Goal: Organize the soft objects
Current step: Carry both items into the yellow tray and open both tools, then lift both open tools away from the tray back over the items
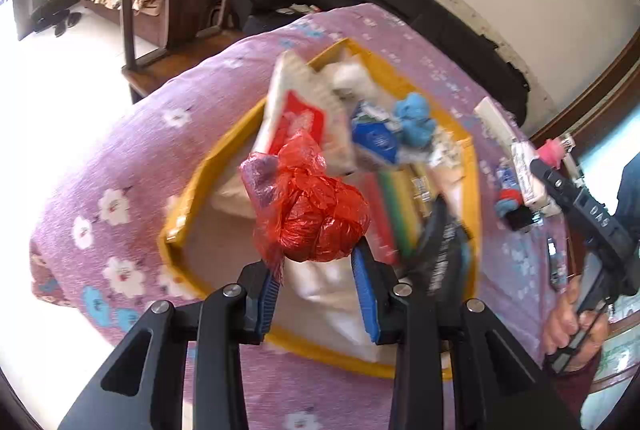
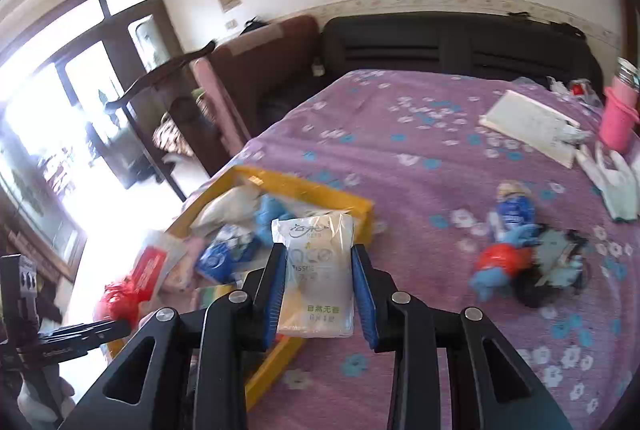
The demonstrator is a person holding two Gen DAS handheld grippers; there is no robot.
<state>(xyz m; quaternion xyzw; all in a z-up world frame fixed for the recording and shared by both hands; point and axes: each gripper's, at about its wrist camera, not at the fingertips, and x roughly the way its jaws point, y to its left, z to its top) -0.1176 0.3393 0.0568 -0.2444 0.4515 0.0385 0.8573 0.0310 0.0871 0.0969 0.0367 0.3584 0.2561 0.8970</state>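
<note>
My left gripper [image 1: 316, 262] is shut on a crumpled red plastic bag [image 1: 312, 210] and holds it above the yellow box [image 1: 208, 166] on the purple flowered bedspread. The box holds a red-and-white packet [image 1: 296, 118], a blue pouch [image 1: 376, 138], a blue soft toy [image 1: 416, 118] and white bags. My right gripper [image 2: 318, 282] is shut on a white tissue pack [image 2: 316, 270], held over the near right corner of the yellow box [image 2: 356, 206]. The red bag also shows in the right wrist view [image 2: 116, 302].
On the bedspread [image 2: 400, 150] to the right lie a blue and red plush toy [image 2: 504, 254], a dark grey item [image 2: 556, 266], a white notebook [image 2: 532, 126], white gloves [image 2: 616, 186] and a pink bottle [image 2: 620, 110]. A dark headboard [image 2: 440, 46] stands behind.
</note>
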